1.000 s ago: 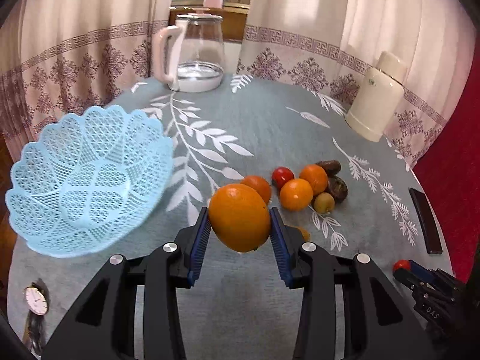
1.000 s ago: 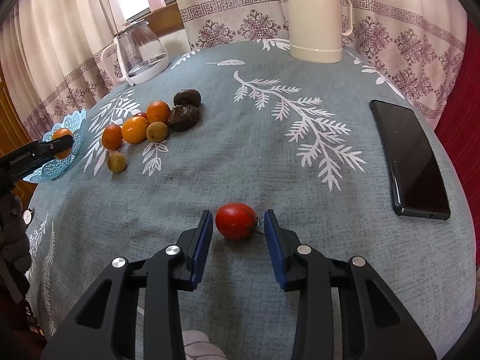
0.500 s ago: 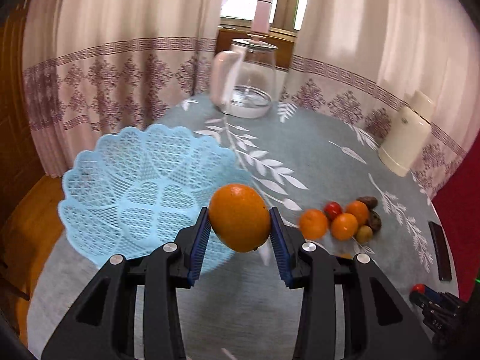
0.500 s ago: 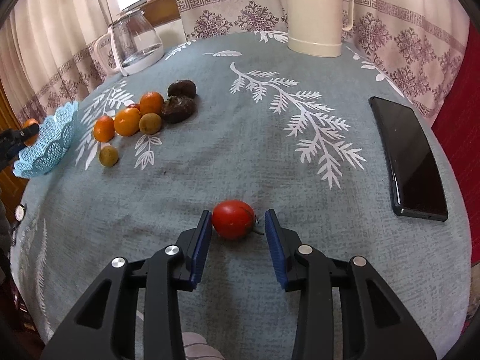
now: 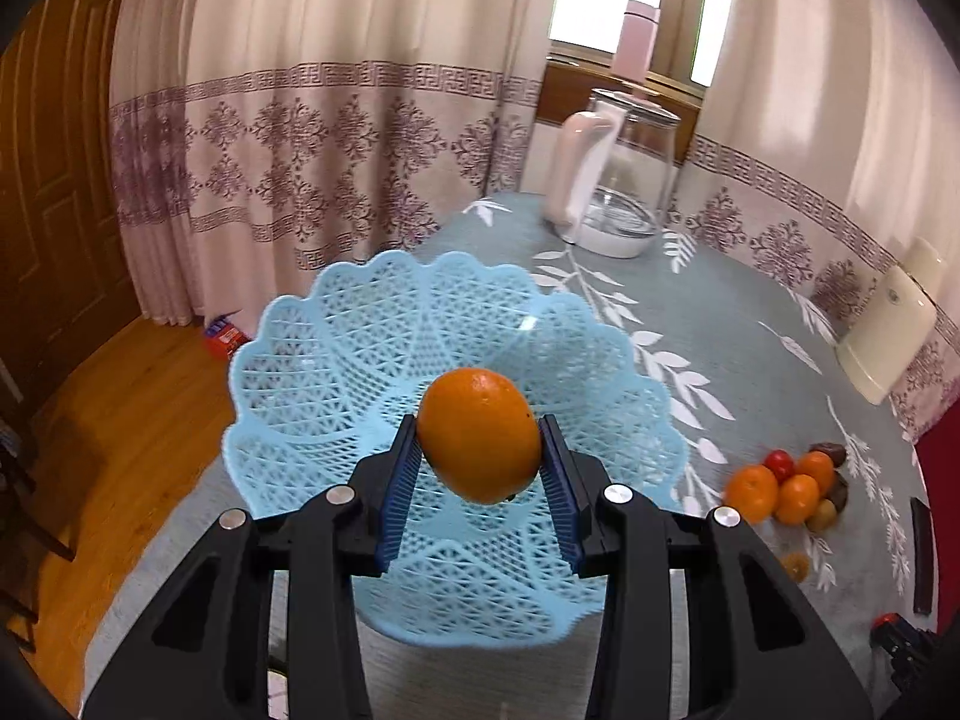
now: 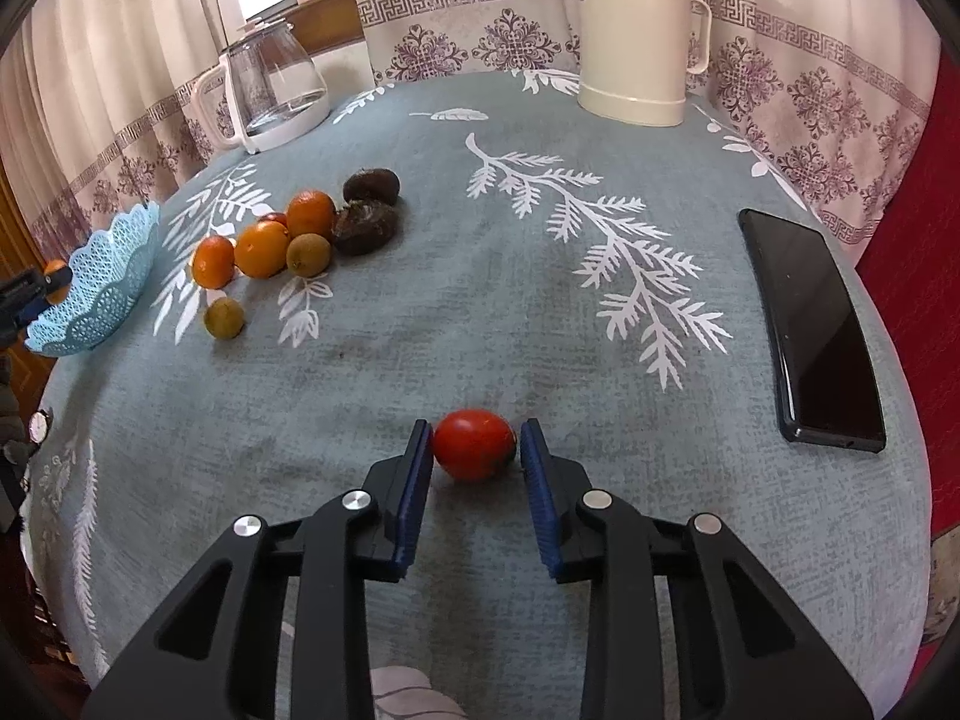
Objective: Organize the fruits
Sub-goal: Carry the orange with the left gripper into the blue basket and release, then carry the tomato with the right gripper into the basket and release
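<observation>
My left gripper is shut on a large orange and holds it in the air over the light blue lattice basket. A red tomato lies on the grey-blue tablecloth, and my right gripper is shut on it, a blue pad against each side. A loose pile of fruit lies left of centre: small oranges, a red one, a greenish one and two dark brown ones. One small yellow-green fruit sits apart. The basket stands at the table's left edge.
A glass kettle and a cream thermos jug stand at the back. A black phone lies on the right. A wristwatch rests near the left edge. Curtains hang behind; wooden floor lies beyond the basket.
My left gripper carried the orange leftward from beside the fruit pile to above the basket. My right gripper's jaws have narrowed onto the tomato, which stays on the cloth.
</observation>
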